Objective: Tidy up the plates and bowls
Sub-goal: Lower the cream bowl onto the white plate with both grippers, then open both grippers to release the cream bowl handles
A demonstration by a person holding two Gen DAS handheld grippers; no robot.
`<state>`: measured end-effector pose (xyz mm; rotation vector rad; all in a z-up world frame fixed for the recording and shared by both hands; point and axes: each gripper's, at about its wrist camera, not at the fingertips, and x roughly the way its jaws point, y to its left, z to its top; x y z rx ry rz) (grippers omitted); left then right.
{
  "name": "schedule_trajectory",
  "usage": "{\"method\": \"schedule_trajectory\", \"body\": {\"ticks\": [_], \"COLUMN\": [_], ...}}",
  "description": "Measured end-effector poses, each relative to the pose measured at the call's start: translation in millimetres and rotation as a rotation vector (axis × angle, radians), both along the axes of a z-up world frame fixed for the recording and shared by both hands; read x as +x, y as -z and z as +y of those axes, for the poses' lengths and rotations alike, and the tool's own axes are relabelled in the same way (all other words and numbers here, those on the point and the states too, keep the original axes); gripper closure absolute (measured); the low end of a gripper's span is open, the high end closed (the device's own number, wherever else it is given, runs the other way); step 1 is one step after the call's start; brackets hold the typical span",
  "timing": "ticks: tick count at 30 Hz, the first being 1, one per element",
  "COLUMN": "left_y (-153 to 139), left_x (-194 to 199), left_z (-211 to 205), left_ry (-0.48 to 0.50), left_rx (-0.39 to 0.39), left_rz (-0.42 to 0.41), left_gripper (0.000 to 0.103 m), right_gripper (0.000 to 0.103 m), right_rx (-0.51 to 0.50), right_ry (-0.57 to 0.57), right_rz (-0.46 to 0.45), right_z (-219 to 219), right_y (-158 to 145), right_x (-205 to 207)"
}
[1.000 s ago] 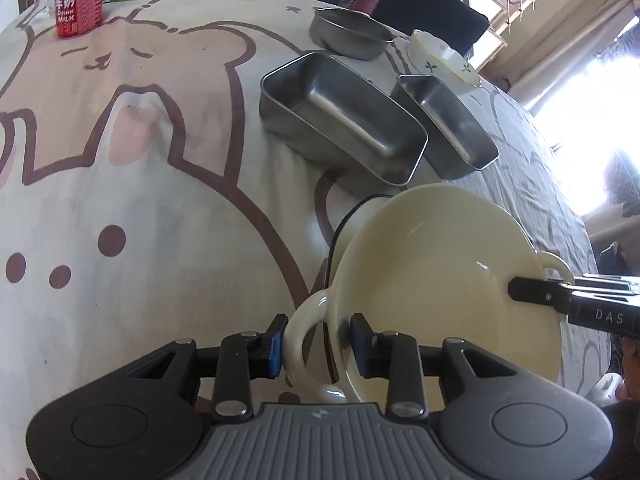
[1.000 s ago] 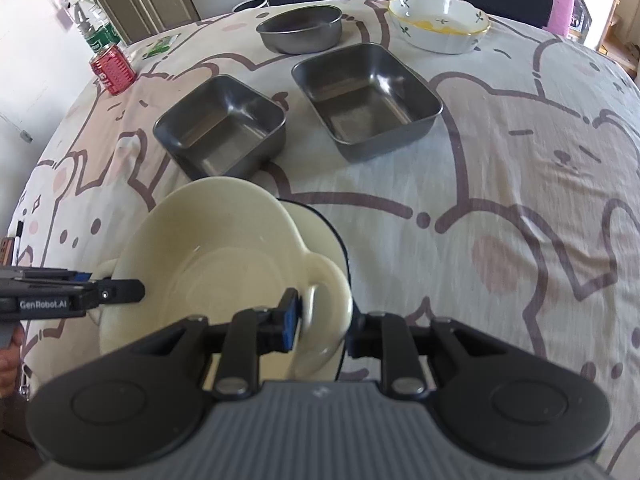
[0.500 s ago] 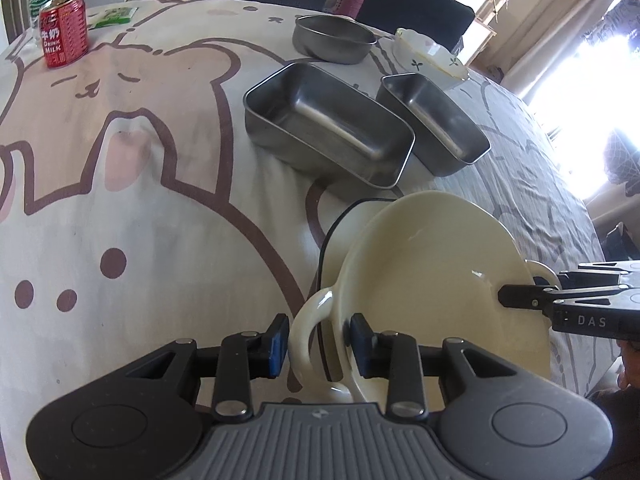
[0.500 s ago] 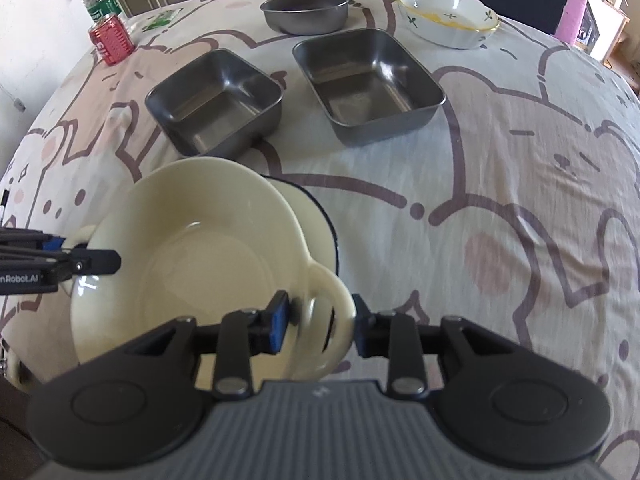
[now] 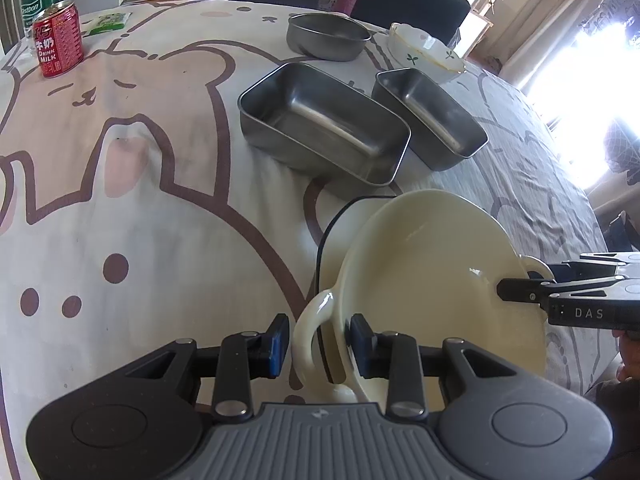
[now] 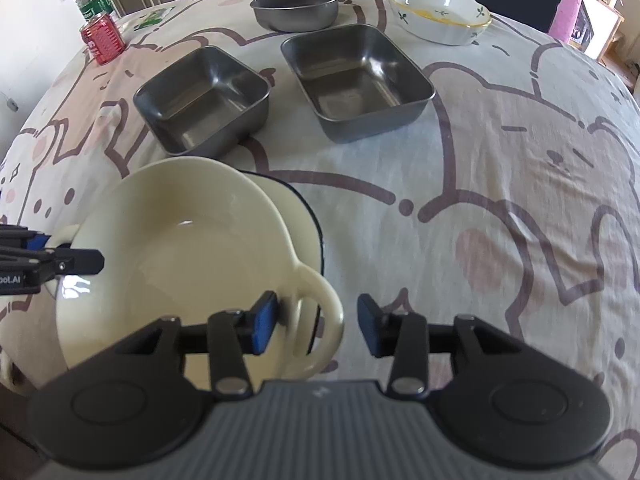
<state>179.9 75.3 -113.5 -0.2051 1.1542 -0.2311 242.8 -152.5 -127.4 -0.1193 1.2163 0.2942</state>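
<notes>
Cream two-handled bowl [image 6: 172,248] sits low centre-left in the right wrist view, on a cream dish with a dark rim [image 6: 308,216]. Right gripper [image 6: 316,328]: jaws have just been opening; they now straddle the near handle, and the right-hand pad stands clear of it. Left gripper [image 5: 316,340]: narrow jaws around the opposite handle; pad contact uncertain. Two steel trays [image 6: 204,100] [image 6: 356,80] lie just above the bowl. Steel round bowl [image 6: 296,6] and white patterned dish [image 6: 440,12] beyond. Bear-print cloth [image 6: 500,200] is open to the right. Red can [image 5: 58,40] upper left.

cream bowl [image 6: 172,240], red can [image 5: 58,44], bear-print tablecloth [image 6: 520,160]
</notes>
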Motion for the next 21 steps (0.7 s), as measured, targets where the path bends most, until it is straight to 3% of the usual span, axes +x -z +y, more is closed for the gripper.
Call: {"method": "schedule_trajectory", "body": {"ticks": [13,21], "left_y": [-5.3,-6.9], "left_x": [2.0,1.0], "left_z": [-9.8,-9.1], "left_ry": [0.047,0.041], "left_rx": [0.073,0.080], "left_rz": [-0.007,-0.007], "left_gripper": [0.066,0.062], "right_gripper": [0.040,0.039], "right_rx": [0.035,0.045], "right_ry": [0.018,0.039], "right_rz": [0.002,0.003], "right_z": [-10.0,-12.0], "right_y": [4.5,4.4], "right_x": [3.0,1.8]}}
